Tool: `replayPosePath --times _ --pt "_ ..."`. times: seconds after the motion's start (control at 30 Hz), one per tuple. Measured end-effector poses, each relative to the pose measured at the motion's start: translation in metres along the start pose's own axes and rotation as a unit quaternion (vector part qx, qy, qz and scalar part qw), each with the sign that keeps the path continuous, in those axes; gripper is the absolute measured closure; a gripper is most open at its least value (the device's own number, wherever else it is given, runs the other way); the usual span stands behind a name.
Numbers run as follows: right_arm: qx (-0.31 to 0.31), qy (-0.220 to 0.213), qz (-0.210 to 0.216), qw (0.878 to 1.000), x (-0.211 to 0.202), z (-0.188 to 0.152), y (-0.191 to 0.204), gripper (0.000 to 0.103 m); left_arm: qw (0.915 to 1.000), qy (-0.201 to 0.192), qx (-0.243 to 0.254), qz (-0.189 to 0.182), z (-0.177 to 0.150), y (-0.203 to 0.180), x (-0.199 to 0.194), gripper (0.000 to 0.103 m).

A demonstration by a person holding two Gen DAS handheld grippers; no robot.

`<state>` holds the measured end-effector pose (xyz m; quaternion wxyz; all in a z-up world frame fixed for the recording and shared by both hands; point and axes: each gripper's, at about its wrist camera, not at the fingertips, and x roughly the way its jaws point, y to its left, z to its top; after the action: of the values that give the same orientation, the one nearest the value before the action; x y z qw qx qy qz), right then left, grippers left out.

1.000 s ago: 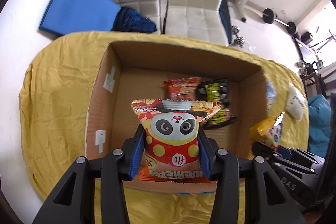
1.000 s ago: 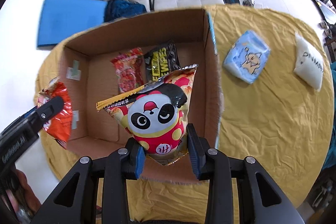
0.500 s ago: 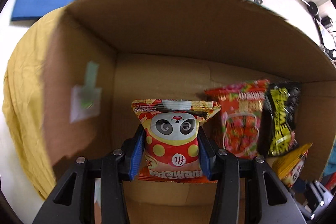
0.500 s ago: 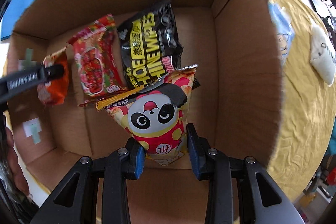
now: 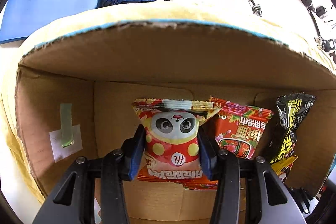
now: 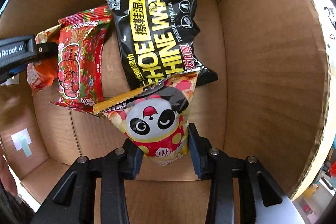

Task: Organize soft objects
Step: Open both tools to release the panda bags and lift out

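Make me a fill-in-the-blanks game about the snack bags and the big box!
1. The left gripper squeezes a panda bag inside the ____ box.
2. The black packet says SHOE SHINE ____.
3. The red floral packet lies to the ____ of the black packet in the right wrist view.
4. The right gripper holds another ____ bag.

Missing words: cardboard, WIPES, left, panda

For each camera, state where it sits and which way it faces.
Left wrist: on the left gripper, low inside the cardboard box, facing its far wall; its fingers clamp a panda snack bag.
Right wrist: on the right gripper, looking down at the box floor; its fingers clamp a second panda bag; the left gripper's arm shows at left.
Shared: red floral packet, black shoe-wipes pack.
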<state>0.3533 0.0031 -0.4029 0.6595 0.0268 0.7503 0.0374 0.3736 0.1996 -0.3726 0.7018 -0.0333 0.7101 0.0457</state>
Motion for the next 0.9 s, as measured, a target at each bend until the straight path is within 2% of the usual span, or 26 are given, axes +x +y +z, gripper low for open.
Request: replayPosePath --times 0.17,0.23,0.37,0.47,0.57,0.6,0.7,0.8,0.9 --pt "-0.004 0.006 -0.001 1.000 0.001 0.003 0.003 0.058 0.9995 0.023 -0.020 -0.014 0.000 0.008 0.007 0.055" --pt "-0.004 0.022 -0.002 1.000 0.004 0.000 0.002 0.058 0.9993 0.025 -0.024 -0.017 0.000 0.011 0.007 0.053" --pt "-0.012 0.041 -0.004 0.999 0.010 -0.004 0.004 0.058 0.9993 0.026 -0.025 -0.012 -0.001 0.016 0.006 0.041" --pt "-0.018 0.039 0.005 0.999 0.009 -0.011 0.009 0.047 0.9993 0.023 -0.026 -0.011 -0.002 0.019 0.002 0.039" --pt "-0.026 0.033 0.007 0.999 0.003 -0.016 0.021 0.032 0.9995 0.018 -0.023 -0.009 -0.003 0.020 -0.004 0.018" --pt "-0.030 0.031 0.005 0.999 0.000 -0.018 0.025 0.026 0.9996 0.012 -0.023 -0.007 -0.004 0.022 -0.007 0.014" --pt "-0.037 0.018 -0.001 0.999 -0.012 -0.019 0.047 0.014 0.9995 0.003 -0.026 -0.014 -0.011 0.026 -0.018 0.012" --pt "-0.042 0.001 -0.003 0.999 -0.027 -0.020 0.053 0.012 0.9992 -0.005 -0.031 -0.024 -0.018 0.029 -0.030 0.002" --pt "-0.043 -0.013 0.000 0.999 -0.042 -0.023 0.055 0.009 0.9988 -0.021 -0.034 -0.030 -0.024 0.034 -0.044 0.002"
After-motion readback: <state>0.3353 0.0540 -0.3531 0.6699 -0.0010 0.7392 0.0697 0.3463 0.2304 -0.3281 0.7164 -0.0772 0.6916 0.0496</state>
